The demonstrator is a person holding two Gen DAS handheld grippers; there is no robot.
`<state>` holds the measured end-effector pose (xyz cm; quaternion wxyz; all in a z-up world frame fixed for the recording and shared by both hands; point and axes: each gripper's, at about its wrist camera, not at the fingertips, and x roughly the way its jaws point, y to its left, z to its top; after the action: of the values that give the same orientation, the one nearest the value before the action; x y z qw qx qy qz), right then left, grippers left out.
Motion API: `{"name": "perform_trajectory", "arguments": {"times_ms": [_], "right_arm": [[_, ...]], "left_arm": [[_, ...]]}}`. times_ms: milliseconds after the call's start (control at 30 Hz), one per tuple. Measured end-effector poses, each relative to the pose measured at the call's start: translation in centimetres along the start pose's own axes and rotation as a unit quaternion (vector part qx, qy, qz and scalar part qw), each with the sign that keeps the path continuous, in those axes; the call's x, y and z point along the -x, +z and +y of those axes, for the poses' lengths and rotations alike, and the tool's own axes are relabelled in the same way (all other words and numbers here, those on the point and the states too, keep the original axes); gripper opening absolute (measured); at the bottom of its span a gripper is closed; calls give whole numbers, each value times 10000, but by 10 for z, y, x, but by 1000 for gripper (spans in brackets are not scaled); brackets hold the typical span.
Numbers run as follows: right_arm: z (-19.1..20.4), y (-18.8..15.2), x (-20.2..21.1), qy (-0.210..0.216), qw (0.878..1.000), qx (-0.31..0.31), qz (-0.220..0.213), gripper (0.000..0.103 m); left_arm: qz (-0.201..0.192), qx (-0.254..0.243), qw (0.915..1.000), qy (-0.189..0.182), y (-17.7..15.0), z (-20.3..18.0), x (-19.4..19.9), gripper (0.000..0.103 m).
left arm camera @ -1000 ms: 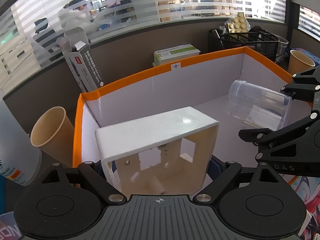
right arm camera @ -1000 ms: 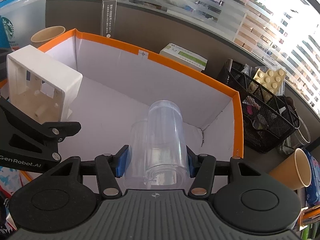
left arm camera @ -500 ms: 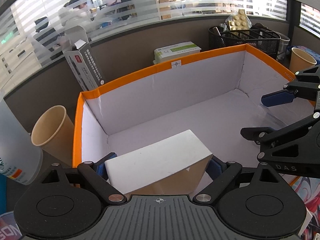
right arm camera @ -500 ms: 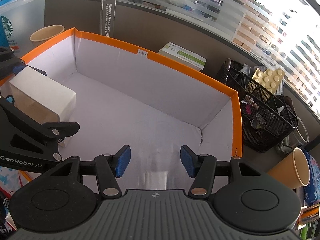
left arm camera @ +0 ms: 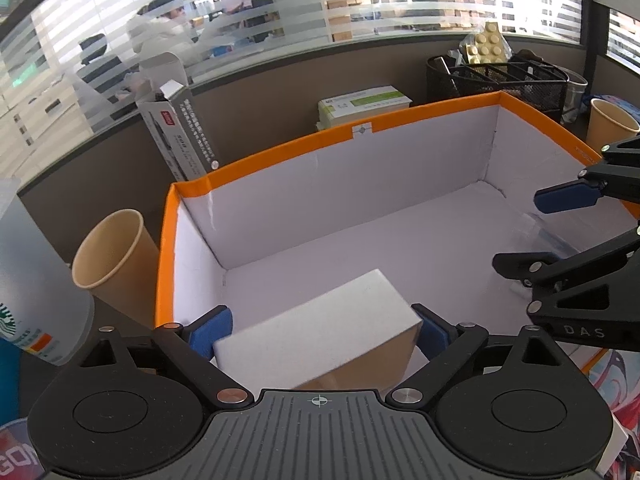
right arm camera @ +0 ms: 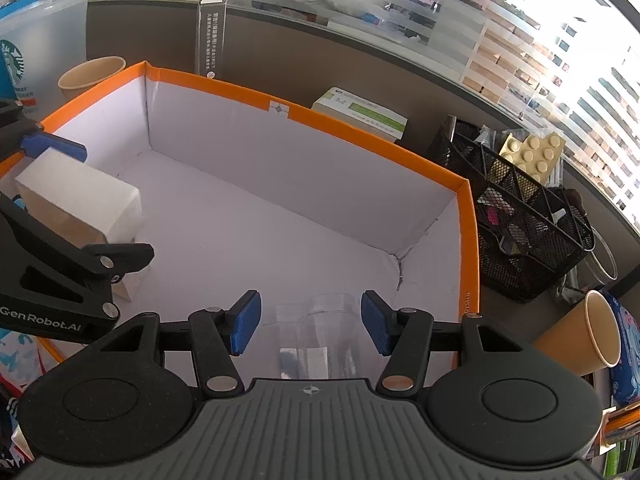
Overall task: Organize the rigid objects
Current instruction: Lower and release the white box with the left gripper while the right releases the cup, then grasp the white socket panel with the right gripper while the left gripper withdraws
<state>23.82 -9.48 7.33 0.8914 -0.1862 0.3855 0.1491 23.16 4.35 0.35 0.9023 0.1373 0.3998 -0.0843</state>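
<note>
Item 1: the white block (left arm camera: 316, 332) is sitting low at the near left of the orange-rimmed box (left arm camera: 360, 130), the left hand-held gripper (left arm camera: 320, 330) clamping it. Item 2: the clear cup (right arm camera: 320, 336) is lying at the near right, between the spread pads of the right hand-held gripper (right arm camera: 310, 324). Placement is finishing; next, releasing the block and lifting both clear.

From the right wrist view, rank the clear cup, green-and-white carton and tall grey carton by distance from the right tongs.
1. Clear cup, lying between the right tongs.
2. Green-and-white carton, beyond the box's far wall.
3. Tall grey carton, standing behind the far left corner.
</note>
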Motion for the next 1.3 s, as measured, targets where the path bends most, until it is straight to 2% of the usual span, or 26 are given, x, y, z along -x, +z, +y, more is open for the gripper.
{"name": "perform_trajectory", "arguments": {"times_ms": [267, 333, 467, 633, 733, 767, 867, 1000, 1167, 1300], "right_arm": [[-1, 1, 15, -110, 9997, -30, -213, 55], [-1, 2, 24, -163, 9992, -27, -362, 59], [-2, 1, 48, -263, 9973, -2, -682, 61], [-3, -15, 86, -391, 9927, -20, -1144, 68], [-3, -36, 113, -366, 9883, -25, -1483, 78], [-2, -45, 122, -348, 9867, -13, -1588, 84], [4, -78, 141, -247, 9834, 107, -1797, 87], [21, -128, 152, 179, 9834, 332, -1772, 99], [47, -196, 157, 676, 9811, 664, -1688, 102], [60, -230, 154, 846, 9822, 649, -1544, 103]], "left_arm": [[-546, -54, 9984, 125, 3, -5, 35, 100], [-674, -104, 9975, 176, 4, -8, 46, 100], [-884, -43, 9960, 147, 2, -7, 67, 101], [-1257, 30, 9920, 123, -14, -4, 100, 103], [-1559, 10, 9878, 2, -30, -1, 119, 103], [-1618, -43, 9868, -78, -37, -1, 123, 103], [-1604, -198, 9866, -231, -56, -4, 128, 103], [-1466, -476, 9869, -469, -85, -14, 128, 103], [-1491, -1037, 9797, -854, -127, -30, 134, 103], [-1326, -1491, 9734, -1127, -154, -44, 130, 103]]}}
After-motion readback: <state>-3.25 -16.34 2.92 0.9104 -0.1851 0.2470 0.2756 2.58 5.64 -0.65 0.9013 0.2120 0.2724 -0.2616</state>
